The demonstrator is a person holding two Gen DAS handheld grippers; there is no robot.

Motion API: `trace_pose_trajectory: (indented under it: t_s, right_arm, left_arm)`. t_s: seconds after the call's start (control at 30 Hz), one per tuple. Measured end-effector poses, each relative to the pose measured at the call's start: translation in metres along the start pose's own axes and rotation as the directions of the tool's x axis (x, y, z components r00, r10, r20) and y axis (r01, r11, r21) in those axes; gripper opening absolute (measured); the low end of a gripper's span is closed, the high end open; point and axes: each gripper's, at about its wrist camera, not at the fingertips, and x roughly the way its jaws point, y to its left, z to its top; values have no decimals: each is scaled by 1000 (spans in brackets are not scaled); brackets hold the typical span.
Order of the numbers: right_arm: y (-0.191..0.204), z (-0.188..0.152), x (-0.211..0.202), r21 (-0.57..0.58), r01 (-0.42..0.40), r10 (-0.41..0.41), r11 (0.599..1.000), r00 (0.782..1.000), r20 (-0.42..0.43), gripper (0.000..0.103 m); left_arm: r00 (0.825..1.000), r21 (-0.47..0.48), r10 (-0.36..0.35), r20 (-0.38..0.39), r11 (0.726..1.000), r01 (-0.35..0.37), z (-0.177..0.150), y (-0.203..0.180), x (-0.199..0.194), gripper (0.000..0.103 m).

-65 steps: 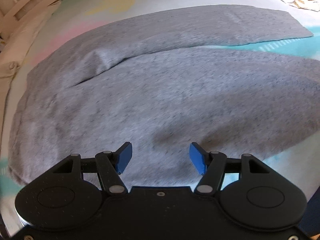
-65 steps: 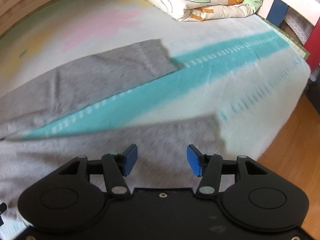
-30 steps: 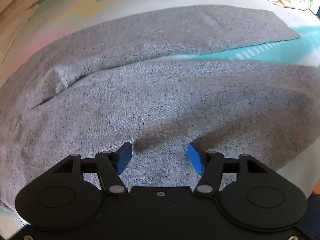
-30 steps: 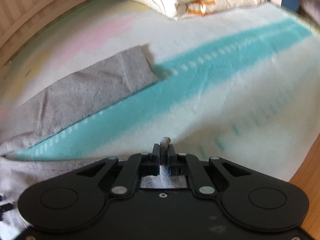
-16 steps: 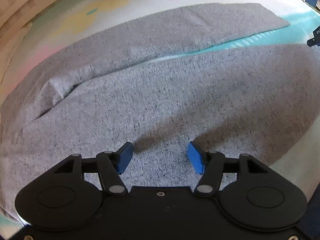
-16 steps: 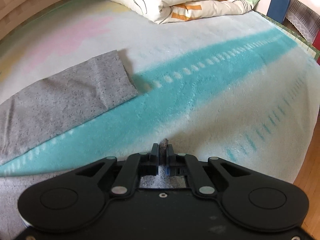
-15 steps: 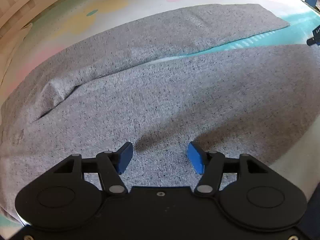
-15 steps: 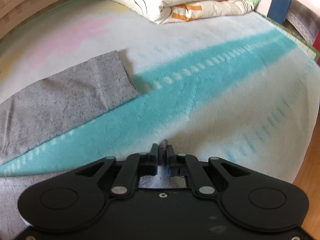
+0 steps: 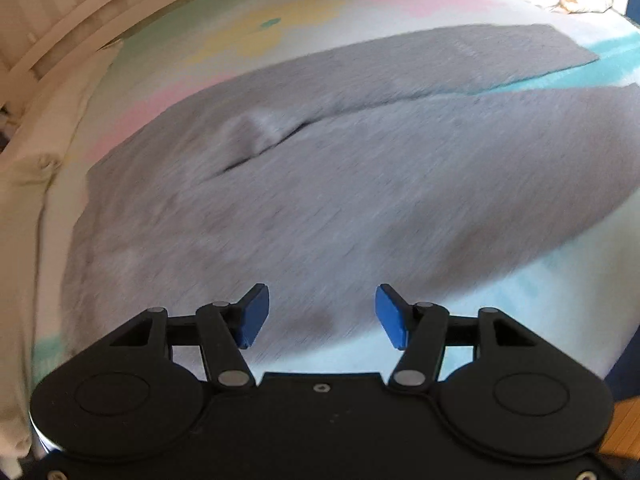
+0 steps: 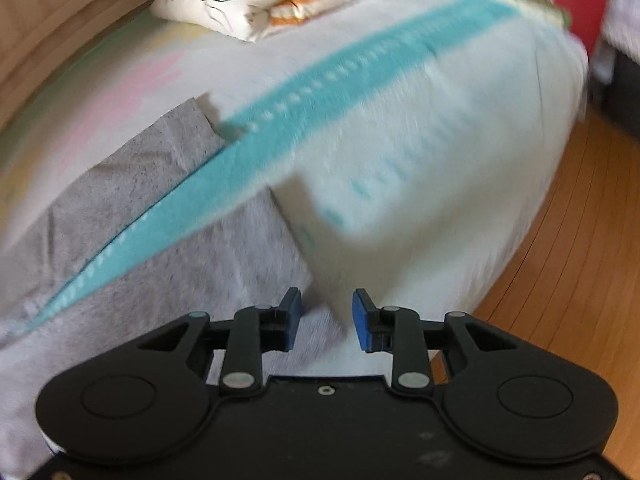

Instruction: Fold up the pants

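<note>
While the bed (image 9: pixel 520 300) fills both views under its pale sheet with a teal stripe, the grey pants (image 9: pixel 320 184) lie flat across it, long axis running left to right in the left wrist view: waist end at the left, two legs reaching right and spreading apart so the stripe shows between them. A folded quilt (image 10: pixel 256 4) sits at the far end, wooden floor (image 10: pixel 560 260) to the right. Both tools tilt steeply down. Left gripper (image 9: pixel 321 316) hovers wide open above the pants' near edge, gripping nothing. Right gripper (image 10: pixel 326 318) is opening over the near leg's hem corner; fabric lies below, unpinched.
</note>
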Motion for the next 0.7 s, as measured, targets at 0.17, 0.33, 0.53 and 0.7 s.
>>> trace_pose_trajectory:
  t_s: [0.17,0.33,0.53,0.7]
  right_arm:
    - [-2,-14,8,85,-21,23,996,999,-28,34]
    - [10,14,-31,171,-254,238,952,965,108,32]
    - [25,11,-26,2,-26,26,1000,999,18,33]
    - [-12,-17,-10,134,-26,33,991,998,-50,34]
  left_arm:
    - [999,-23,18,-32,1000,-19,-23,12,-1,64]
    - [999,-11,16,-29,1000,-16,-22,5,-2,64]
    - [1000,36,0,19,999,-1,-18,-7,-6,64]
    - [1000,37,5,22,999,-6,-19,-3,-4,64]
